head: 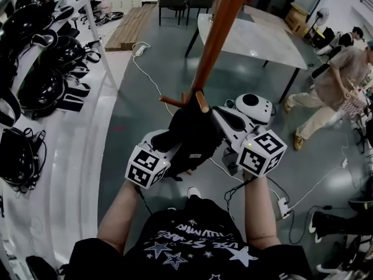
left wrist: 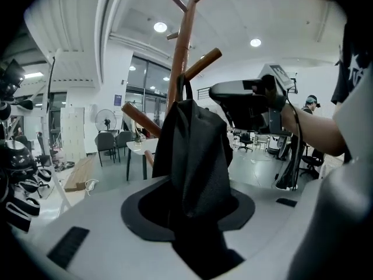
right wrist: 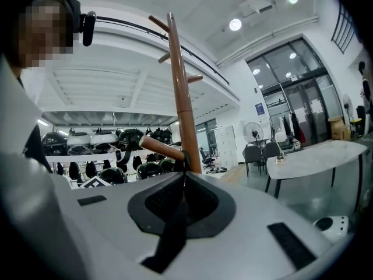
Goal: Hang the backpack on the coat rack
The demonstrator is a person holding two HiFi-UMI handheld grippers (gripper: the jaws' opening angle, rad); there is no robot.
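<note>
Black fabric backpack (head: 192, 134) hangs against the brown wooden coat rack (head: 217, 37); its thin black strap (right wrist: 170, 238) runs up to the rack's lower peg (right wrist: 158, 147).

Risk: if the strap isn't seated over the peg, letting go drops the bag.

The left claw (left wrist: 187, 207) is partly open, with fabric loose between its jaws. The right claw (right wrist: 184, 198) is pinched tight on the strap.

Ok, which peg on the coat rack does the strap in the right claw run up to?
The peg nearest the right claw, slanting left off the pole just above it. The strap meets its base; the pegs higher up are bare.
</note>
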